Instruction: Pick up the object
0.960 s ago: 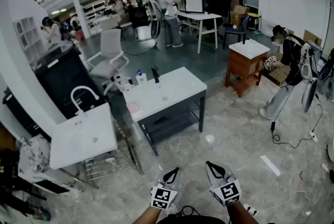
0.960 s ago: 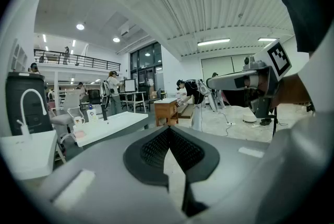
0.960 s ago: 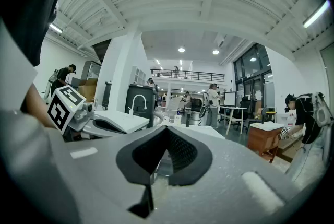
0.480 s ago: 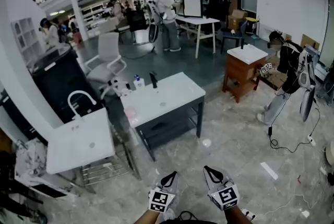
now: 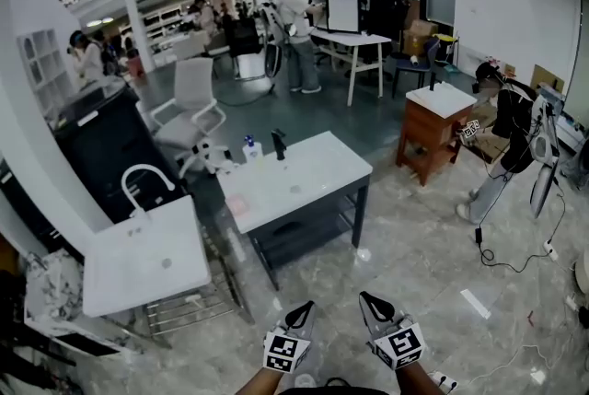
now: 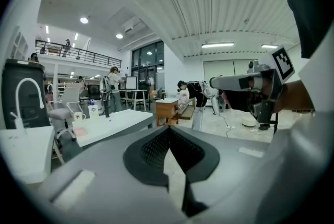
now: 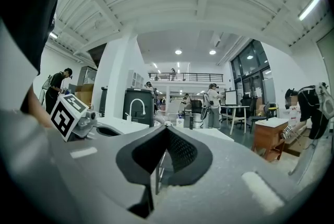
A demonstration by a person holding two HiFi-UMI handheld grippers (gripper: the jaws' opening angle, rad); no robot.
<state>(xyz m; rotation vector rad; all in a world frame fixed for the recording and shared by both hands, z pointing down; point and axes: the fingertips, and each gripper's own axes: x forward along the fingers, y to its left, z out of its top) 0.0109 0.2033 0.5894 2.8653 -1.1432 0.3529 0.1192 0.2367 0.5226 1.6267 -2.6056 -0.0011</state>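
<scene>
Both grippers are held low in the head view over the marble floor, side by side. My left gripper (image 5: pixel 305 307) is shut with nothing in it, and its jaws (image 6: pixel 168 128) meet at the tips. My right gripper (image 5: pixel 367 299) is shut and empty too, its tips (image 7: pixel 167 128) touching. Ahead stands a white sink counter (image 5: pixel 313 172) with a black faucet (image 5: pixel 278 143), a blue-capped bottle (image 5: pixel 248 147), a white mug (image 5: pixel 204 152) and a pink item (image 5: pixel 236 203). No gripper is near them.
A second white basin (image 5: pixel 147 250) with an arched white faucet (image 5: pixel 147 181) stands at the left on a wire rack. A small white object (image 5: pixel 363 253) lies on the floor. A wooden cabinet (image 5: pixel 437 131), a person (image 5: pixel 502 140), cables and an office chair (image 5: pixel 189 108) stand further off.
The head view has shifted a little, so the white counter sits slightly further right. Both grippers stay shut and low in the frame.
</scene>
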